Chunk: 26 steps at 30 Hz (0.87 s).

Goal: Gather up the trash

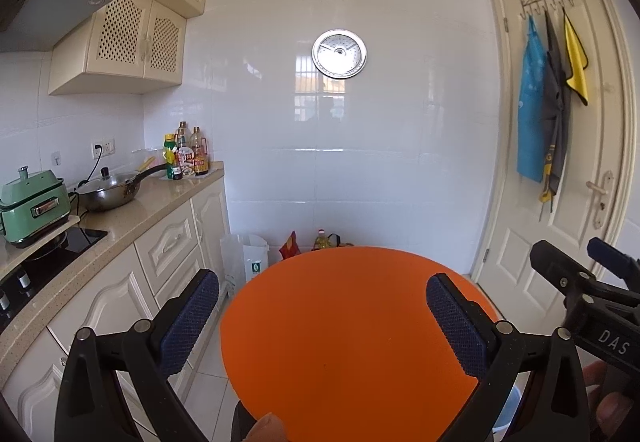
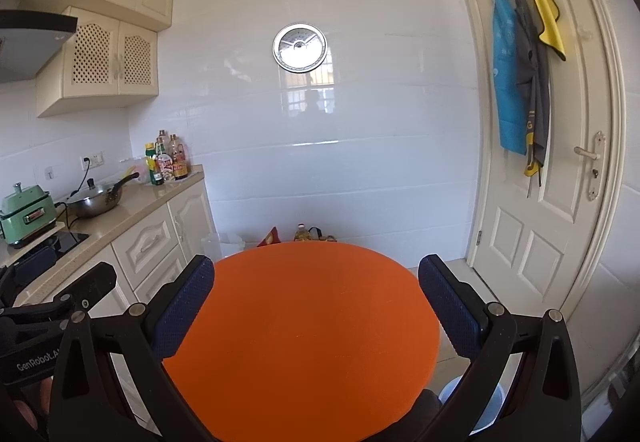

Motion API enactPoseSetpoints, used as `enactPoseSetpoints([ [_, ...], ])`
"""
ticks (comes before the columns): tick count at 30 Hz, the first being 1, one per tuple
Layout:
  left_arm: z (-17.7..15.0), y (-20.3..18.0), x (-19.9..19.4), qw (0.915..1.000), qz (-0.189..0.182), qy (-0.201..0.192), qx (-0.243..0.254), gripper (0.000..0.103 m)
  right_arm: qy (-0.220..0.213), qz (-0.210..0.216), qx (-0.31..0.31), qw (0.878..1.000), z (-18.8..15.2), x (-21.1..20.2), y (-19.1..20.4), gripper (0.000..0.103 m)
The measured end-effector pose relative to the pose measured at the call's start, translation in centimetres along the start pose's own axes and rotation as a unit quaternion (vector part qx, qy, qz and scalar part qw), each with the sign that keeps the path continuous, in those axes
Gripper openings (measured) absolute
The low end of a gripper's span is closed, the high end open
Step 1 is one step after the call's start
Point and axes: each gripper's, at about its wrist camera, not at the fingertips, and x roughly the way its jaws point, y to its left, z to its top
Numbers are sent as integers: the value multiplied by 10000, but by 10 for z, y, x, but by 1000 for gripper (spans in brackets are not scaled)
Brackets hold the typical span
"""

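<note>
A round orange table [image 1: 344, 326] fills the lower middle of both views, and its top [image 2: 304, 330] is bare. My left gripper [image 1: 322, 282] hovers over its near side, open, with nothing between the blue pads. My right gripper [image 2: 316, 264] is also open and empty above the table. Each gripper shows at the edge of the other's view: the right gripper [image 1: 574, 252] at the far right, the left gripper [image 2: 68, 268] at the far left. Beyond the table, on the floor by the wall, stand a white bag-lined bin [image 1: 246, 258] and a red snack packet [image 1: 290, 244].
A yellow oil bottle [image 1: 322, 240] stands on the floor behind the table. A counter [image 1: 152, 210] on the left carries a wok [image 1: 110, 190], a green cooker [image 1: 34, 204] and sauce bottles [image 1: 186, 156]. A door [image 2: 540, 178] with hanging cloths is on the right. A blue bucket [image 2: 460, 396] sits under the table.
</note>
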Motion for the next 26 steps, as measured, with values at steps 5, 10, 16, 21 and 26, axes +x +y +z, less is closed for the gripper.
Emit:
enactPoseSetpoints([
  [5,2,-9,6,10000,-64,-5,-41,102,-17,-19,-42,10000,-2,-3,2,103],
  [10,-4,-14,5,9999,-23,-39,-95,102,-21,-46,-109,9999,-2,-3,7,103],
  [16,-15,-20,1,9998,-39,-114,-141,102,-18,-65,-182,9998,-3,-3,12,103],
  [21,-25,-23,-2,9997,4,-167,-177,102,-16,-46,-204,9998,-3,-2,12,103],
  [26,-36,-36,-6,9995,-32,-186,-266,102,-9,-30,-207,9998,-4,-2,13,103],
])
